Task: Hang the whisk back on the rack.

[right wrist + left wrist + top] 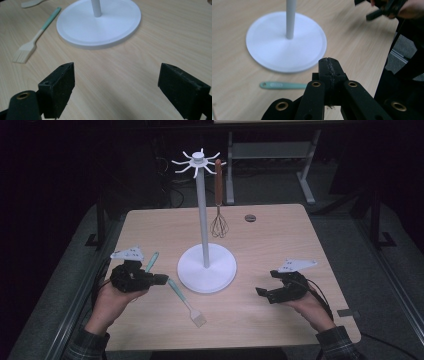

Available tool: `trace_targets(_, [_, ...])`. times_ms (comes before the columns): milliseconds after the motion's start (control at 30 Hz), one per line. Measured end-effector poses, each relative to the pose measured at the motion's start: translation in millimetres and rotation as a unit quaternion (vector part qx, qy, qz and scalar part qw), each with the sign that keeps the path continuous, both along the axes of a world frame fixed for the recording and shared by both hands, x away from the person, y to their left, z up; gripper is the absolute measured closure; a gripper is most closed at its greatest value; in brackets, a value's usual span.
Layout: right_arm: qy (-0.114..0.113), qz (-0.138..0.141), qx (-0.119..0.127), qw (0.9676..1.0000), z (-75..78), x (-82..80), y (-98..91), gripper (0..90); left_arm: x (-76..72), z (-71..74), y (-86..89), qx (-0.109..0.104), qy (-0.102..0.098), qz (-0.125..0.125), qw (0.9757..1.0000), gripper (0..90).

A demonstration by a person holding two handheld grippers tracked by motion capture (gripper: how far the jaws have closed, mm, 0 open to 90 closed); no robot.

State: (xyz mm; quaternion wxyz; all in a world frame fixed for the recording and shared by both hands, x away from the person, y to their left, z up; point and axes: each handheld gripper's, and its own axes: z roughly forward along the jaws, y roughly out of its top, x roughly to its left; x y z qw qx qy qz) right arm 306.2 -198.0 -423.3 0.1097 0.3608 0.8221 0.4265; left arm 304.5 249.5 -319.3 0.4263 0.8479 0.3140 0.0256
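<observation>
The pastry brush (184, 298) is laid just left of the stand base (207, 268), handle angled up-left, bristles toward the person. The left hand-held gripper (161, 279), clamped shut on nothing, is set nearer the brush; the right hand-held gripper (261, 292) is spread wide and empty.

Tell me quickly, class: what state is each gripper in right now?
Left gripper: shut, nothing held between its jaws.
Right gripper: open wide, nothing held, bare table between its jaws.
</observation>
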Motion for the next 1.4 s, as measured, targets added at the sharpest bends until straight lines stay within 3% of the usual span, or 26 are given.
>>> trace_targets(267, [0.019, -0.014, -0.011, 0.9997, -22.4, -11.4, -3.4, 13.9, 17.8, 38.5, -6.1, -0.003, -0.021, -0.01, 0.9997, 89.8])
trace_targets(433, [0.033, -0.015, -0.02, 0.9991, -34.7, -17.1, -4.9, 13.9, 30.1, 73.9, -10.1, -0.011, -0.04, -0.02, 0.9989, 89.8])
trace_targets(467, [0.033, -0.015, -0.02, 0.9991, -34.7, -17.1, -4.9, 13.9, 30.1, 73.9, -10.1, -0.011, -0.04, -0.02, 0.9989, 89.8])
trace_targets(567, [0.036, -0.027, -0.02, 0.9988, -36.9, -19.3, -9.2, 13.9, 37.3, 96.4, -15.6, -0.012, -0.051, -0.031, 0.9982, 89.8])
trace_targets(1033, [0.039, -0.039, -0.017, 0.9983, -39.9, -20.4, -17.6, 13.9, 57.2, 164.1, -37.0, -0.027, -0.075, -0.055, 0.9953, 89.9])
trace_targets(1400, [0.039, -0.041, -0.018, 0.9983, -41.2, -18.7, -17.1, 13.9, 67.1, 199.1, -48.3, -0.038, -0.091, -0.056, 0.9935, 89.9])
